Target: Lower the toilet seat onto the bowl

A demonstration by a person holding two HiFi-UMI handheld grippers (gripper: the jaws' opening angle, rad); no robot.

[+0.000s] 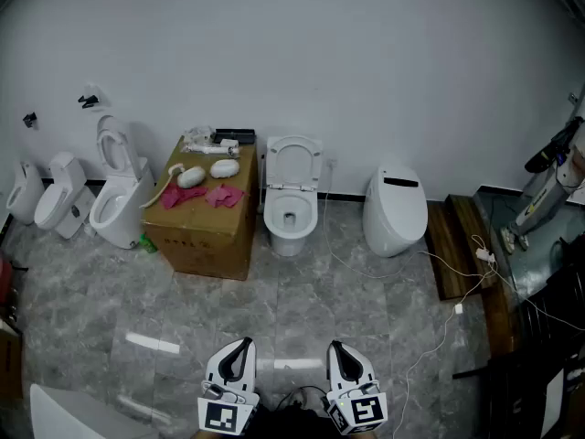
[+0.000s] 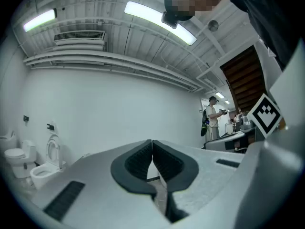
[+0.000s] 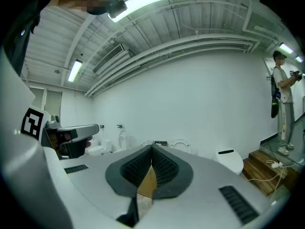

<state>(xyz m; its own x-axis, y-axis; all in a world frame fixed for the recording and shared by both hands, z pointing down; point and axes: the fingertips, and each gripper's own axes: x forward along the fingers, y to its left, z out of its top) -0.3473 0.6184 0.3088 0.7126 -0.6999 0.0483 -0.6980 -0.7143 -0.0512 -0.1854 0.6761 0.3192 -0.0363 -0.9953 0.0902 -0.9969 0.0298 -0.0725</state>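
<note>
In the head view the toilet is seen at the far edge of the floor, against the wall. Its seat is raised upright. A cardboard box is set just beside it on the left, and a closed toilet stands near it on the right. The left gripper and right gripper are held at the floor's near edge, well apart from the toilet. In the gripper views both pairs of jaws are shown closed tip to tip, with nothing gripped. A standing person and ceiling lights are shown only in those views.
</note>
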